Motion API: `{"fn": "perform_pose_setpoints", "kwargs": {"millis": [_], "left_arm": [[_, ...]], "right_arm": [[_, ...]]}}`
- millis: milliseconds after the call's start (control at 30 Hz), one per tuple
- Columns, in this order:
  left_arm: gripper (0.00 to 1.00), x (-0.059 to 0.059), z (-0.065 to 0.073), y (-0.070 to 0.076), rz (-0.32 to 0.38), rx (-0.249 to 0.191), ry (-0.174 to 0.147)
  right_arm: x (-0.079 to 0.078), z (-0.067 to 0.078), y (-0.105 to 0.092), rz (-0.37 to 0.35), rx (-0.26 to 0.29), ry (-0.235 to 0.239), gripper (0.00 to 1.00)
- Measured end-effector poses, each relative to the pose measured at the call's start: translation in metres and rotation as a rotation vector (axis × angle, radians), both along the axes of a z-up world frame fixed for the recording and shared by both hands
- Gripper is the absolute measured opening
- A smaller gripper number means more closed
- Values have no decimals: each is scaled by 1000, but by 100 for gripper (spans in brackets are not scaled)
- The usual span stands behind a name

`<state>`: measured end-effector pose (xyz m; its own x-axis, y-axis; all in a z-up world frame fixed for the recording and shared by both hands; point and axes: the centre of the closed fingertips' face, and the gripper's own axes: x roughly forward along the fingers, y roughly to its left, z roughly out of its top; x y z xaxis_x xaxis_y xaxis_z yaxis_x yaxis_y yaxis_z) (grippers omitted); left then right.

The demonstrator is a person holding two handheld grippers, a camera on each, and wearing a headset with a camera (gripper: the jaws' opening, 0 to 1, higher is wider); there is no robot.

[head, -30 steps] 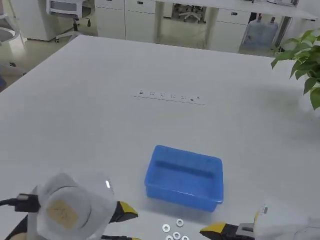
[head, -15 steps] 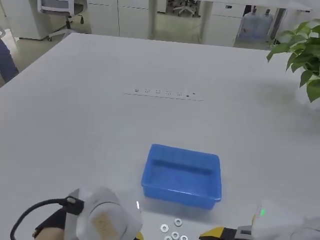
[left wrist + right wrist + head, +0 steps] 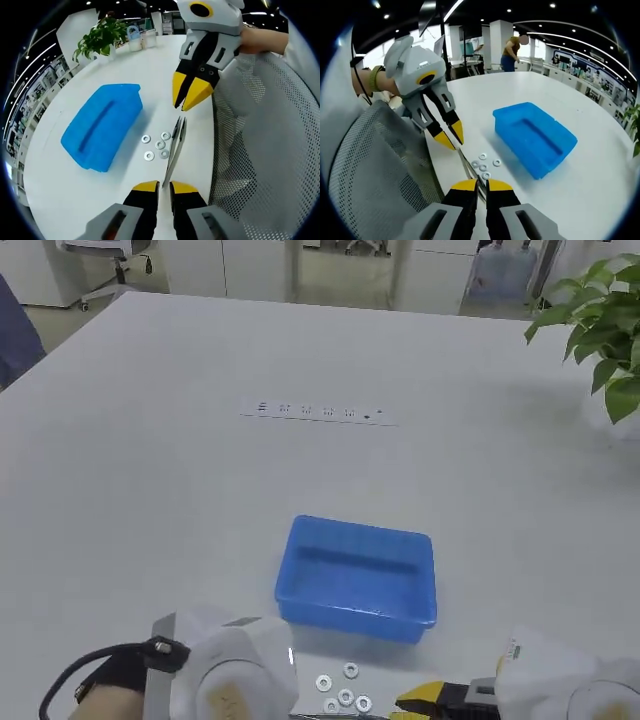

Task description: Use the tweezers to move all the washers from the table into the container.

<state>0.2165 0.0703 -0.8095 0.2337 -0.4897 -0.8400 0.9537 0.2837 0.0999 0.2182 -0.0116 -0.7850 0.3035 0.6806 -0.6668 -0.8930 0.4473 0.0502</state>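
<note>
Thin metal tweezers [image 3: 175,145] lie along the near table edge, running from my left gripper [image 3: 165,187] to my right gripper [image 3: 182,105]. My left jaws stand nearly together with the tweezers' end between them. In the right gripper view the tweezers [image 3: 470,167] reach from the left gripper [image 3: 452,142] down between my right gripper's [image 3: 477,187] narrow jaws; I cannot tell if the right one grips them. Several washers [image 3: 342,692] lie in a cluster beside the tweezers, in front of the blue container [image 3: 355,575]. The washers [image 3: 156,146] are also seen between the container [image 3: 102,125] and the tweezers.
A grey mesh chair back [image 3: 260,150] sits right behind the table edge, close to both grippers. A potted plant [image 3: 600,330] stands at the far right. A flush socket strip [image 3: 315,412] is set into the white table [image 3: 150,470] beyond the container.
My left gripper has moved right toward the washers, and its jaws, wide apart a second ago, have closed. The right gripper has stayed put. The head camera has tilted slightly.
</note>
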Motion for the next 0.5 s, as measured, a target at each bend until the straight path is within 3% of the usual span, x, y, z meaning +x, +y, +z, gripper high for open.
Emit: {"fn": "perform_pose_setpoints", "kwargs": {"millis": [67, 200, 500], "left_arm": [[10, 3, -1, 0, 4, -4, -4], [9, 2, -8, -4, -22, 3, 23], [4, -2, -15, -12, -88, 29, 17]], "right_arm": [[0, -1, 0, -2, -1, 2, 2], [0, -3, 0, 1, -2, 8, 2], [2, -7, -6, -24, -11, 18, 2]]}}
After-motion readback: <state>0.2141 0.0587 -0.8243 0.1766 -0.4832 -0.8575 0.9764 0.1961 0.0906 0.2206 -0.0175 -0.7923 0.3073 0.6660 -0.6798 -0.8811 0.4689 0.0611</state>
